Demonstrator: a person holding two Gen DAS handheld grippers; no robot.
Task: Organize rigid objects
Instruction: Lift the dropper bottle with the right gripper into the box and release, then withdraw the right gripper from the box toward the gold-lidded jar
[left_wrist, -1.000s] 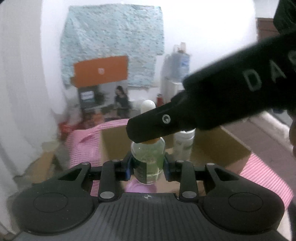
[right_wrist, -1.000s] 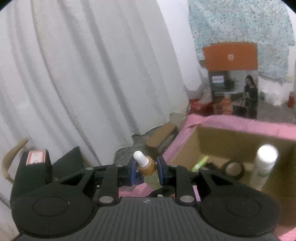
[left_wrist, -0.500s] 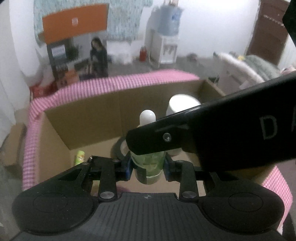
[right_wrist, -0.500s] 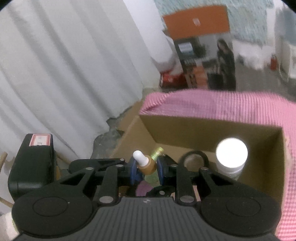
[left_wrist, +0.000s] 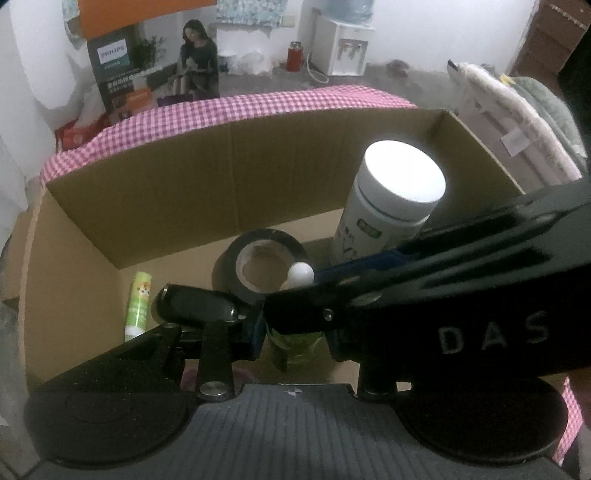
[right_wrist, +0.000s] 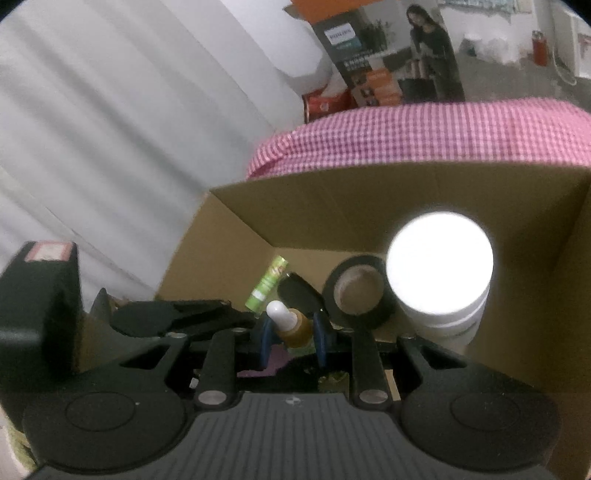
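- Both my tongs are clamped on one dropper bottle (left_wrist: 295, 341): my left gripper (left_wrist: 295, 332) grips its clear green glass body, my right gripper (right_wrist: 290, 334) grips the amber collar below the white bulb (right_wrist: 279, 312).
- Bottle hangs just inside the near edge of the cardboard box (left_wrist: 166, 206).
- Box contents: black tape roll (left_wrist: 264, 264), white-capped bottle (left_wrist: 391, 206) with a green label I cannot read, green tube (left_wrist: 138, 304) with a cartoon print, black object (left_wrist: 195, 306).
- Legible writing: "DAS" on my right gripper's arm (left_wrist: 491, 334); "PHILIPS" on the carton (left_wrist: 114, 70) behind.
- Pink checked cloth (right_wrist: 424, 133) lies under the box.
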